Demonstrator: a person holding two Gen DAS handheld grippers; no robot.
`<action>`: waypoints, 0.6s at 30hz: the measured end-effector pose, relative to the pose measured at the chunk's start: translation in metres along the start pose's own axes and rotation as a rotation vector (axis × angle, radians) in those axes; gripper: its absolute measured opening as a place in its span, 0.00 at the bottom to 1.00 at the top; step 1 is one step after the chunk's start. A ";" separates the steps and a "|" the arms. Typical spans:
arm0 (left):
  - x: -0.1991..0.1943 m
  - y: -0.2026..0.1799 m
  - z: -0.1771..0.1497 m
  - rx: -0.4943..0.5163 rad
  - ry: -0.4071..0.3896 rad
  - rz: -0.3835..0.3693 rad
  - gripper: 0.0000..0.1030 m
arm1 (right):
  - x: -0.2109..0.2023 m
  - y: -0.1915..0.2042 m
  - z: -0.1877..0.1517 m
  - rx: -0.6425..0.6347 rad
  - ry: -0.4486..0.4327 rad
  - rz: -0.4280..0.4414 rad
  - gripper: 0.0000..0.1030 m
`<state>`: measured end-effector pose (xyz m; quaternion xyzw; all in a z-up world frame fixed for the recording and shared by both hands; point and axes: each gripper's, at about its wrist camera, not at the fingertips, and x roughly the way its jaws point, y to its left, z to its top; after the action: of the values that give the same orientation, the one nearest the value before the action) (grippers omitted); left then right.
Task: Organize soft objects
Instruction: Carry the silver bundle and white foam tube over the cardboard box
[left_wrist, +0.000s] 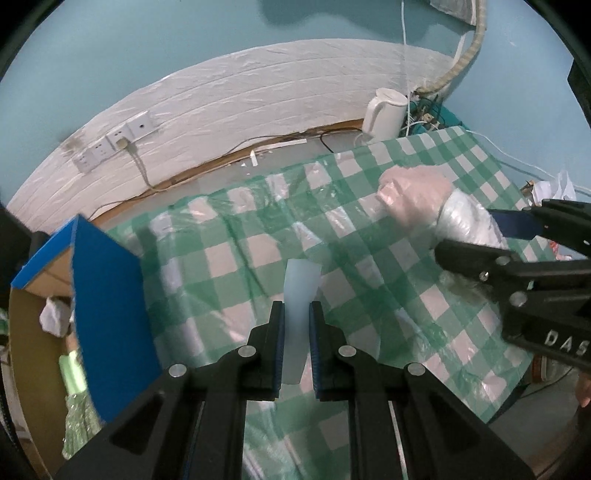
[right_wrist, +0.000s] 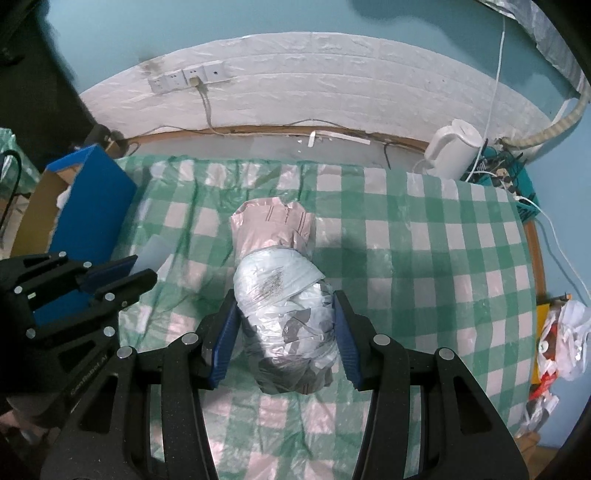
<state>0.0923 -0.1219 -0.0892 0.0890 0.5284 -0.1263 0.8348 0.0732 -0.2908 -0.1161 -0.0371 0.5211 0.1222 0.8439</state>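
Observation:
My left gripper (left_wrist: 297, 310) is shut on a thin pale translucent sheet (left_wrist: 300, 291) that sticks up between its blue pads above the green-and-white checked cloth (left_wrist: 369, 266). From the right wrist view the same gripper (right_wrist: 140, 267) hangs at the left with the sheet (right_wrist: 153, 253) poking out past it. My right gripper (right_wrist: 286, 314) is shut on a plastic-wrapped bundle of fabric (right_wrist: 284, 310), silvery near the pads and pink at its far end (right_wrist: 273, 225). The left wrist view has this bundle (left_wrist: 424, 199) at the right, in the right gripper (left_wrist: 491, 236).
An open cardboard box with a blue flap (left_wrist: 107, 317) stands left of the cloth, holding green and white soft items. A white kettle (right_wrist: 452, 149) and tangled cables sit at the far right corner. Wall sockets (right_wrist: 188, 77) are behind. A heap of plastic bags (right_wrist: 561, 339) lies off the right edge.

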 end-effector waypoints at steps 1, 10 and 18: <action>-0.005 0.003 -0.004 -0.004 -0.001 0.002 0.12 | -0.003 0.002 0.000 -0.004 -0.005 0.003 0.47; -0.045 0.018 -0.025 -0.007 -0.028 0.042 0.12 | -0.029 0.024 -0.008 -0.034 -0.024 0.026 0.47; -0.071 0.027 -0.041 -0.006 -0.056 0.061 0.12 | -0.046 0.040 -0.018 -0.060 -0.040 0.044 0.47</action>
<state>0.0365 -0.0765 -0.0418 0.0988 0.5021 -0.1015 0.8531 0.0283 -0.2629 -0.0804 -0.0483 0.5010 0.1571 0.8497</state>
